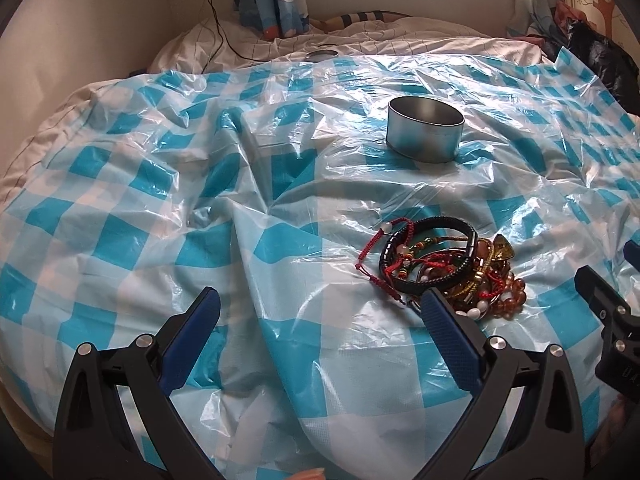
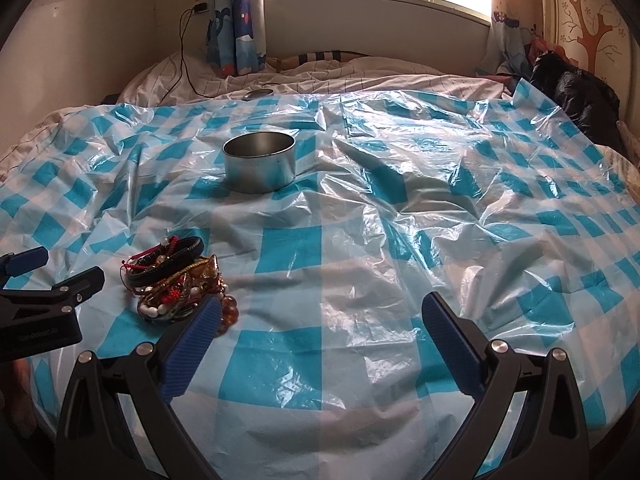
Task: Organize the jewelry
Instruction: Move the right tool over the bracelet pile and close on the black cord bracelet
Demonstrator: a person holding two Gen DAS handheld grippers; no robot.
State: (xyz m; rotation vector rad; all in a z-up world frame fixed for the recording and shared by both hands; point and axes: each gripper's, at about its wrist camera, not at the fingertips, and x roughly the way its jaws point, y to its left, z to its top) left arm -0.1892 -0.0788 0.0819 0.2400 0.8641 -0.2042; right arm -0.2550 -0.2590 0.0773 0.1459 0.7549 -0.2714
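- One bed [image 2: 360, 76], its pale striped bedding covered by one crinkled blue-and-white checked plastic sheet [image 2: 360, 240].
- One round, open-topped silver metal tin [image 2: 259, 168] stands upright on the sheet, toward the far side; it appears empty.
- One round silver lid [image 2: 258, 93] lies flat beyond the tin, at the sheet's far edge, well apart from it.
- One tangled heap of jewelry [image 1: 444, 270] lies on the sheet, nearer than the tin: a black braided band on top, red cords, white beads and amber beads. Individual pieces cannot be counted.
- Left gripper [image 1: 320, 312]: both blue-padded fingers spread wide, holding nothing; its right finger [image 1: 450, 340] sits just beside the heap, overlapping its near edge in view.
- Right gripper [image 2: 320, 316]: likewise spread wide and holding nothing; its left finger [image 2: 192, 348] overlaps the amber beads in view. Contact cannot be told.
- One black cable [image 2: 184, 56] hangs down the far wall.
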